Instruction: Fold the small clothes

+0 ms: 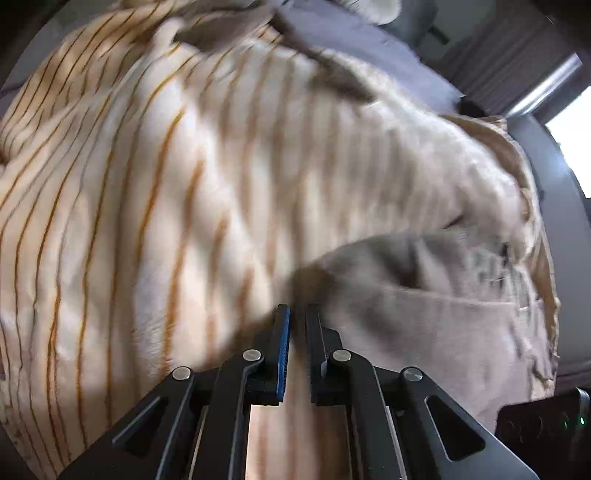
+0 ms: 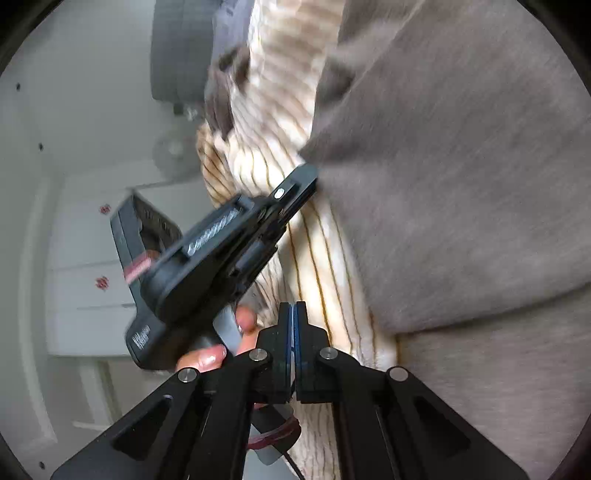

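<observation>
Left wrist view. Left gripper (image 1: 297, 317) pointed steeply down with its jaws nearly together, only a narrow slot between the pads. Cloth ran up the slot, so it looked pinched on the grey garment (image 1: 424, 314) where the edge met the tips; a hold for lifting or dragging the edge over, by my reading. Garment lay ahead and right of the tips, rumpled, its far side frayed or tagged. Under and left of it spread the striped blanket (image 1: 147, 203), soft and wrinkled, likely to drag with the garment. Beyond the blanket, a grey bed surface (image 1: 351, 33); far right, a bright window (image 1: 576, 136). Picture blurred.

Right wrist view. Right gripper (image 2: 294, 321) was fully closed, pads touching, nothing between them that I could see. Garment hung or bulged right of and above its tips, filling that side. Left gripper (image 2: 301, 181) showed ahead-left, tips at the garment's edge, with fingers (image 2: 207, 356) on its handle near the right gripper's base. The two tools sat close; collision seemed the chief risk. Blanket ran between them. White cabinets (image 2: 92, 258) stood left, well apart.
</observation>
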